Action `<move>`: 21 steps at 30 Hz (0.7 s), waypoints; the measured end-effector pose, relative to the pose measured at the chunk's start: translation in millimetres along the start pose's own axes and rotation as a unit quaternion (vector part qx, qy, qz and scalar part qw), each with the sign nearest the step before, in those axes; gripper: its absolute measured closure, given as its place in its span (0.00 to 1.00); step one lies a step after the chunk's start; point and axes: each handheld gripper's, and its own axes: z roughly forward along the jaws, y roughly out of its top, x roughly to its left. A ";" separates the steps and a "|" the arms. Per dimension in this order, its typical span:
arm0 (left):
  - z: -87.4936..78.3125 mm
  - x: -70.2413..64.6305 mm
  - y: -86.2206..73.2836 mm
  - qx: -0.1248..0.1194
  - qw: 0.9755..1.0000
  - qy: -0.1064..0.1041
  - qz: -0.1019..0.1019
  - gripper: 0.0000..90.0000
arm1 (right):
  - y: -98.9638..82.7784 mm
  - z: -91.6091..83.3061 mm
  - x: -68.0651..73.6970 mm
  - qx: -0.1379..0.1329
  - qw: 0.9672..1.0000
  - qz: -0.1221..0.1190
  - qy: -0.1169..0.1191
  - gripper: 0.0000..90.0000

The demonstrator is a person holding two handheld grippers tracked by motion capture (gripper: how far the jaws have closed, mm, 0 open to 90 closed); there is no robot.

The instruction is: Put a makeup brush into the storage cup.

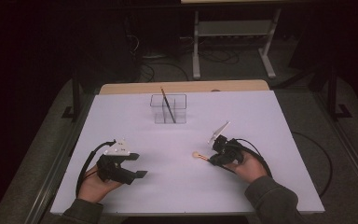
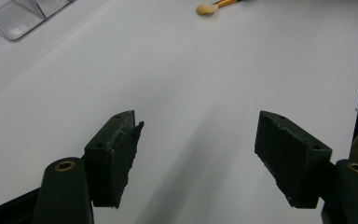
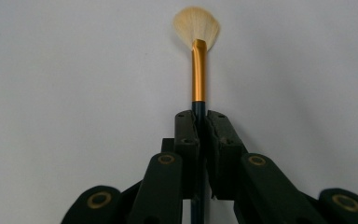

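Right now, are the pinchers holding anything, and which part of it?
The right gripper is shut on the brush, pinching its dark handle just below the gold band. The left gripper is open and holds nothing.

From the right gripper view I lose the brush (image 3: pixel 198 65) handle between my clamped pads, its dark shaft vanishing there. In the left gripper view the brush is cut by the far edge, and so is the clear organizer (image 2: pixel 18 18) at the far-left corner. From above, the stick (image 1: pixel 168 105) in the organizer is too small to identify.
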 end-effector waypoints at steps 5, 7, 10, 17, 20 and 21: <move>1.1 -0.7 0.9 -0.006 1.000 -0.005 -0.006 0.32 | -0.3 -0.5 -3.5 -0.001 1.000 0.003 0.011 0.92; 2.3 -0.8 1.6 -0.004 1.000 -0.005 -0.005 0.32 | -0.5 -0.8 -3.6 -0.002 1.000 0.002 0.013 0.92; 4.6 -2.0 3.7 0.000 1.000 -0.008 -0.004 0.32 | -1.2 -0.9 -3.8 -0.005 1.000 0.000 0.017 0.92; 9.1 -4.5 8.6 0.000 1.000 -0.016 0.001 0.32 | -2.1 -6.1 -3.7 -0.017 0.999 -0.005 0.029 0.92; 11.2 -5.6 10.8 0.001 1.000 -0.020 0.002 0.32 | -2.3 -9.7 -3.4 -0.026 0.999 -0.006 0.034 0.92; 11.7 -6.2 11.3 0.000 1.000 -0.021 0.001 0.32 | -2.5 -11.5 -2.4 -0.026 0.999 -0.004 0.036 0.92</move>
